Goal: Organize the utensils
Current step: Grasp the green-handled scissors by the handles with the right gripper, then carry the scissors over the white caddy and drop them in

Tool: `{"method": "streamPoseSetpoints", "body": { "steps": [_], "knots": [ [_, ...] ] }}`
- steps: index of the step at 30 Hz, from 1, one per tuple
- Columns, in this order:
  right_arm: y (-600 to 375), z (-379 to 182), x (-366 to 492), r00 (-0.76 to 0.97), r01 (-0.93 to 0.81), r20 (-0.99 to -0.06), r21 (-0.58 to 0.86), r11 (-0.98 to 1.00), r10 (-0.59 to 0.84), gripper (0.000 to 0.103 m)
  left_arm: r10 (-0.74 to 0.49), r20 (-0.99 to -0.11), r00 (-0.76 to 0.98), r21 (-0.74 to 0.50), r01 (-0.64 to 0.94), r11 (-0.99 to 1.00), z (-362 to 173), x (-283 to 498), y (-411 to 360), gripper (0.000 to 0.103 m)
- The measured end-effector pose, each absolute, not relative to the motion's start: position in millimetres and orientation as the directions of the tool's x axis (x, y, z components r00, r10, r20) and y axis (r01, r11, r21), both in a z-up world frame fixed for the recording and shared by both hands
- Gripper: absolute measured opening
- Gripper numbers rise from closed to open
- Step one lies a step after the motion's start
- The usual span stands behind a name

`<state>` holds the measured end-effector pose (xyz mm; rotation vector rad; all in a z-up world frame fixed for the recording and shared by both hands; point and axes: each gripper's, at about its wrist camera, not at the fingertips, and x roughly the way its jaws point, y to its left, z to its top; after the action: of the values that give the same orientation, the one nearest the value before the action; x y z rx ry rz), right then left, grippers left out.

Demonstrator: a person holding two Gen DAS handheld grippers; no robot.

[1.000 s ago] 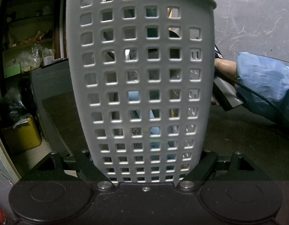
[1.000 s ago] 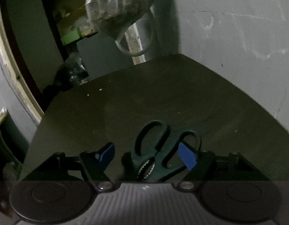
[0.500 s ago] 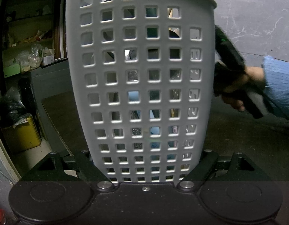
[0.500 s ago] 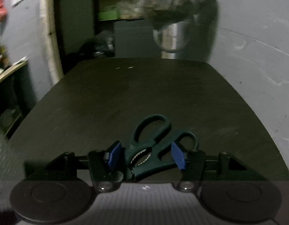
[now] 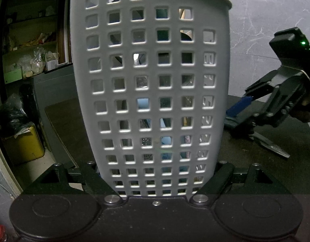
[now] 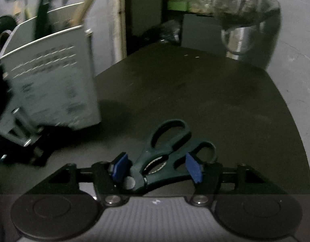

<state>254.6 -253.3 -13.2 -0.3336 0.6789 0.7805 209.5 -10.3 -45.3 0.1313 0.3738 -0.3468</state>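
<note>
The right gripper (image 6: 156,168) has swung toward the grey basket (image 5: 155,92), its jaws just reopening around the scissors (image 6: 165,157). The left gripper (image 5: 155,178) clamps the basket. Next, probably lift the scissors in.

I have the left gripper (image 5: 157,181) closed on the grey perforated utensil basket (image 5: 155,84), its two black fingers pressed to the basket's lower sides. The basket stands upright straight ahead of me and fills most of my view, with utensils showing dimly through its square holes. Off to my right, the right gripper (image 5: 243,109) carries a pair of dark green scissors (image 5: 263,141) between its blue pads, blades pointing toward me and down above the dark tabletop (image 5: 255,161). To my left sit cluttered shelves (image 5: 32,46) and a yellow bin (image 5: 24,145)
</note>
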Motion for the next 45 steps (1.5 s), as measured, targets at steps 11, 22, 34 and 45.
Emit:
{"method": "streamPoseSetpoints", "body": {
  "steps": [11,22,34,45],
  "knots": [
    [-271,-8,276,0.529,-0.545,-0.65,0.233,0.806,0.546,0.079,-0.307,-0.379,0.873,0.062,0.355,0.933,-45,209,-10,0.084],
    [-276,-8,294,0.566,-0.478,-0.614,0.301,0.825,0.551,0.057,-0.307,-0.379,0.873,0.061,0.355,0.933,-45,209,-10,0.084],
    [-220,-10,286,0.666,-0.403,-0.677,0.027,0.915,0.314,0.051,-0.311,-0.378,0.872,0.053,0.356,0.933,-46,208,-9,0.084],
    [-215,-13,287,0.702,-0.335,-0.659,0.031,0.942,0.271,0.033,-0.312,-0.379,0.871,0.052,0.356,0.933,-47,208,-8,0.083]
  ]
}}
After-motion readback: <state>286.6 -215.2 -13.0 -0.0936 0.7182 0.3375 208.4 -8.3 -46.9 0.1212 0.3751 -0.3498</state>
